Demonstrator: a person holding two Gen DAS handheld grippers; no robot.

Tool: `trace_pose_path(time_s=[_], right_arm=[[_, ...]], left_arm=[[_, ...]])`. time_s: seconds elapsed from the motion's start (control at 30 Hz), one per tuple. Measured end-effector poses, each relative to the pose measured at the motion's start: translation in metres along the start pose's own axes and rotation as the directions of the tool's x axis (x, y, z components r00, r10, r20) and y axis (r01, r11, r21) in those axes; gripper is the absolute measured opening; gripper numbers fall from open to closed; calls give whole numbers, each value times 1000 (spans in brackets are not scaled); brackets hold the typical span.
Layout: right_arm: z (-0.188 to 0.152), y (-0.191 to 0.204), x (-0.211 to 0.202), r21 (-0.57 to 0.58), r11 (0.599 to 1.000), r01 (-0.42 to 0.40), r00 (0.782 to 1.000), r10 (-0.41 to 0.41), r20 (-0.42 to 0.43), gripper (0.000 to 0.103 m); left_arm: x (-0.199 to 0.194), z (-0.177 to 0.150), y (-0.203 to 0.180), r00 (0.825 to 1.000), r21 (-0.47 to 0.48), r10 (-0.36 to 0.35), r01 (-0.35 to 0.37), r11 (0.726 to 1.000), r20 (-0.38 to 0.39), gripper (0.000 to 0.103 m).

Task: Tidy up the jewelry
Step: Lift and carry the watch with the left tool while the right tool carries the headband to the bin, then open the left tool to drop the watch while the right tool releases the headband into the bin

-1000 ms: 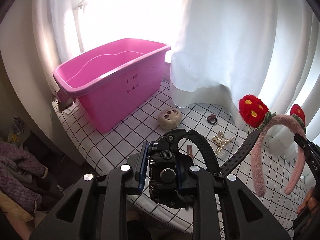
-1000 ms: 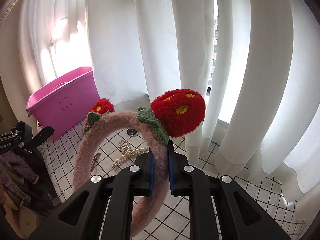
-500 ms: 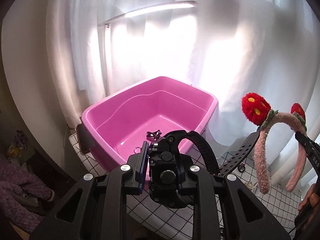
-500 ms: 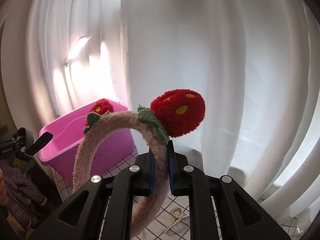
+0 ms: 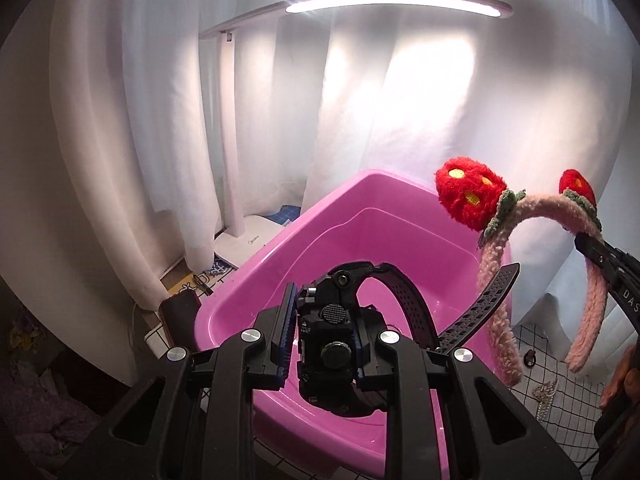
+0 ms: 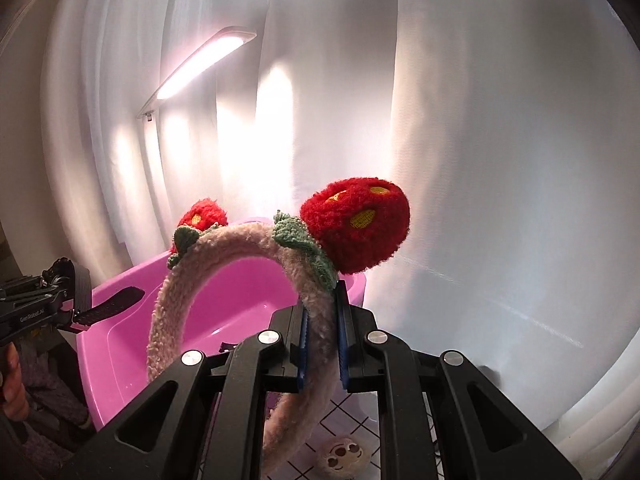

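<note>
My left gripper [image 5: 324,344] is shut on a black wristwatch [image 5: 332,354] and holds it above the near rim of the pink plastic bin [image 5: 352,236]. The watch strap [image 5: 476,304] sticks out to the right. My right gripper [image 6: 322,344] is shut on a fluffy pink headband [image 6: 224,252] with two red strawberry pompoms [image 6: 356,228]. It holds the headband upright beside the bin [image 6: 248,288]. The headband also shows at the right of the left wrist view [image 5: 500,276]. The left gripper with the watch shows at the far left of the right wrist view [image 6: 44,300].
White curtains hang behind the bin. A lit white desk lamp [image 5: 232,128] stands behind the bin's left corner. On the checked tablecloth [image 5: 540,364] lie a small dark ring [image 5: 530,358], a pearl hair clip [image 5: 546,394] and a round plush face [image 6: 344,454].
Both grippers have moved up and toward the pink bin with their loads. The watch now hangs over the bin's near rim, and the headband has come close beside it.
</note>
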State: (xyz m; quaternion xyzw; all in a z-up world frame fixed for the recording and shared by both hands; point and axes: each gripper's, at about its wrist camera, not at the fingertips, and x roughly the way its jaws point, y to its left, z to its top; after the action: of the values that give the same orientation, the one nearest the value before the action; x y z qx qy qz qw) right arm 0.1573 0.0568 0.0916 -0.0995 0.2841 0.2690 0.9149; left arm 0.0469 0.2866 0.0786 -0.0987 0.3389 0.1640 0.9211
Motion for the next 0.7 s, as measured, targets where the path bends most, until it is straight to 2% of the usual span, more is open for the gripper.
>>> trace_pose_path(time_s=[0.37, 0.7], right_arm=[[21, 39, 81, -53, 998, -34, 988, 26, -153, 12], [17, 53, 141, -100, 993, -57, 944, 21, -330, 12]], left_arm=[[52, 2, 13, 995, 31, -23, 27, 999, -96, 23], [89, 3, 0, 977, 62, -40, 54, 997, -208, 23]])
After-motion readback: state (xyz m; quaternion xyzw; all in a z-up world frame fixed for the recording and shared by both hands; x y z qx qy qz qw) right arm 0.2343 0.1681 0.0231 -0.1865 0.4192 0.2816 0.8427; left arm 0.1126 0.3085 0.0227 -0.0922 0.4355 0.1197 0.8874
